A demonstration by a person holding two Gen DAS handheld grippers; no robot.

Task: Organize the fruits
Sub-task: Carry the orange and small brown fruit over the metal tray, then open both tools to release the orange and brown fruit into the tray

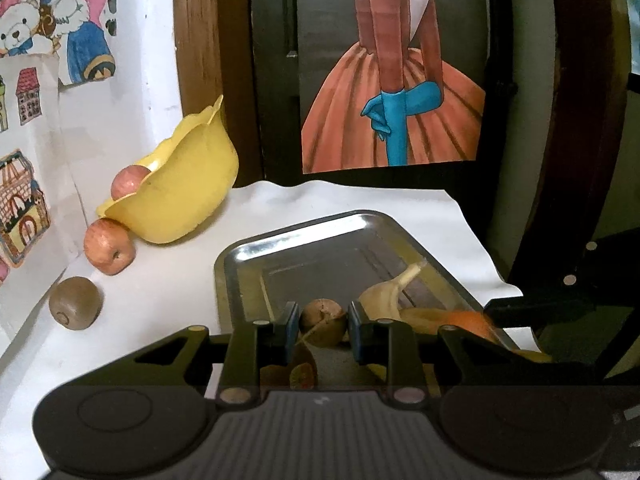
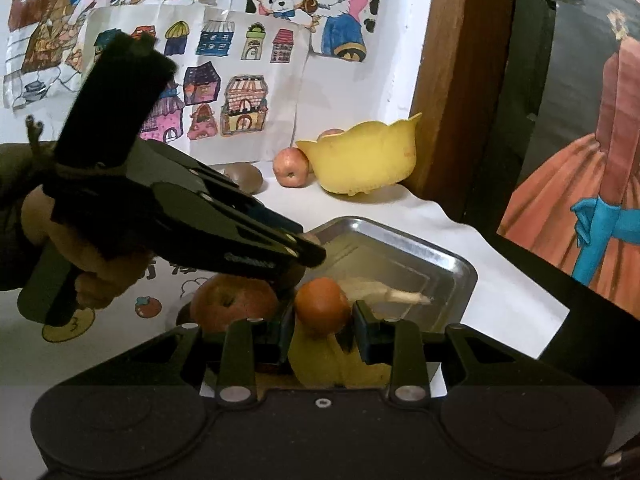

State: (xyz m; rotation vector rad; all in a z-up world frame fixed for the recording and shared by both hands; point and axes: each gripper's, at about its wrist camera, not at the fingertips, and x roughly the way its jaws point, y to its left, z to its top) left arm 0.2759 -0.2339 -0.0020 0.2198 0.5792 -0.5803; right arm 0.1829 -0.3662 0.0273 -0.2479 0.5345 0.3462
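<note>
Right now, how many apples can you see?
2, both by the yellow bowl: one apple sits inside it, the other on the cloth touching its left side. More could be hidden inside the bowl.

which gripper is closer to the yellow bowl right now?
Left, but only slightly. The left gripper sits at the near-left end of the metal tray; the right gripper is at the tray's near-right end. The yellow bowl stands beyond the tray on the left, far from both.

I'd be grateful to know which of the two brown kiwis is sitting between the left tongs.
The kiwi at the tray's near edge, framed by the left tongs; the other kiwi lies apart on the white cloth, below the apple.
</note>
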